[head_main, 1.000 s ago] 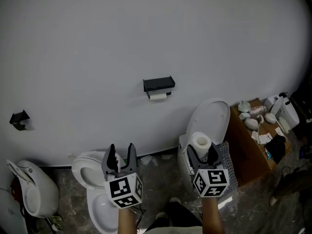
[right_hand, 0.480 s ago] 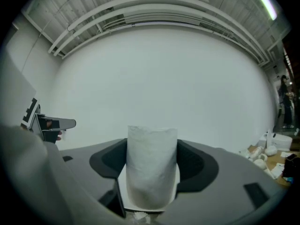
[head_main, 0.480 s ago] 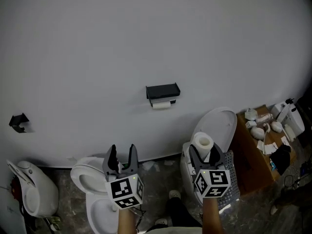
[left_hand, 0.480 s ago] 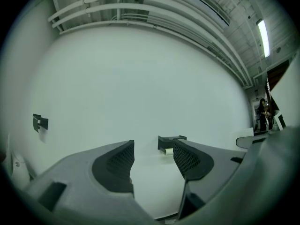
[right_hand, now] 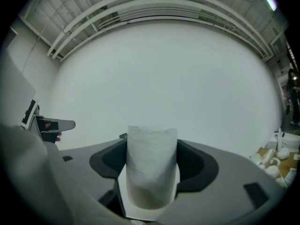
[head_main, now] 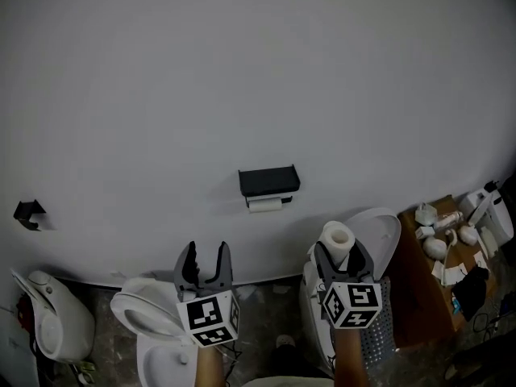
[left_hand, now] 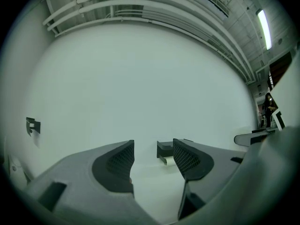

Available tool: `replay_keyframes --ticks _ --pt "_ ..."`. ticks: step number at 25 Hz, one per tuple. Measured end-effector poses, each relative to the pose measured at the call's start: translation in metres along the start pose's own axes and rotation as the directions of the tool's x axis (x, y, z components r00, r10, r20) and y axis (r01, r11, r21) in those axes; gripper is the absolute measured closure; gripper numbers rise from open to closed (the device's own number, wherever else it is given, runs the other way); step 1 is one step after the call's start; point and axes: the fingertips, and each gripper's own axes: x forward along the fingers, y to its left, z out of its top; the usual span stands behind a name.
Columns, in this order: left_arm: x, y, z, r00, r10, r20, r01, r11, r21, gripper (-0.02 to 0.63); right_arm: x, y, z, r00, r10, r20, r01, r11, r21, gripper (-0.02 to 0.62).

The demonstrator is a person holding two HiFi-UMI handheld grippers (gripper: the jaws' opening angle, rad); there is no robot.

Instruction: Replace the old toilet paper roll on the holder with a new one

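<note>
over the last second the black holder (head_main: 269,181) has slid lower in the head view and now sits closer above the two tools, while the toilets have dropped toward the bottom edge. this reads as the person closing on the wall (head_main: 242,71) and lifting both tools toward the holder. the right tool (head_main: 339,256) has stayed clenched on the new roll (head_main: 337,237), which stands upright between its jaws. the left tool (head_main: 205,250) has kept its jaws spread with nothing between them. its own view shows the holder straight ahead, just inside the right jaw. the old roll (head_main: 265,204), a thin white remnant, hangs directly under the holder, above and ahead of the left tool and up to the left of the right one. so the swap has not started, and the likely next job falls to the empty left tool, taking the remnant off. there is plenty of bare wall around the holder on all sides. the raised toilet lid (head_main: 379,224) sits just right of the right tool, and the other toilet bowl (head_main: 145,313) lies below the left tool, so the crowded edges are low down.
</note>
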Motion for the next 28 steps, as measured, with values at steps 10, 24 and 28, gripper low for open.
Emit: replay_keyframes --ticks 10,24,28 --pt "0.079 -0.026 0.011 0.999 0.042 0.008 -0.042 0.999 0.016 0.365 0.081 -0.047 0.015 0.999 0.046 0.006 -0.046 0.999 0.001 0.291" --pt "0.130 -0.042 0.005 0.998 0.070 -0.003 -0.070 0.997 0.024 0.365 0.131 -0.078 0.010 0.997 0.070 -0.010 -0.070 0.998 0.000 0.291" --pt "0.141 -0.043 0.005 0.999 0.048 -0.010 -0.048 0.998 0.030 0.365 0.136 -0.079 0.009 0.998 0.054 -0.014 -0.054 0.999 0.002 0.291"
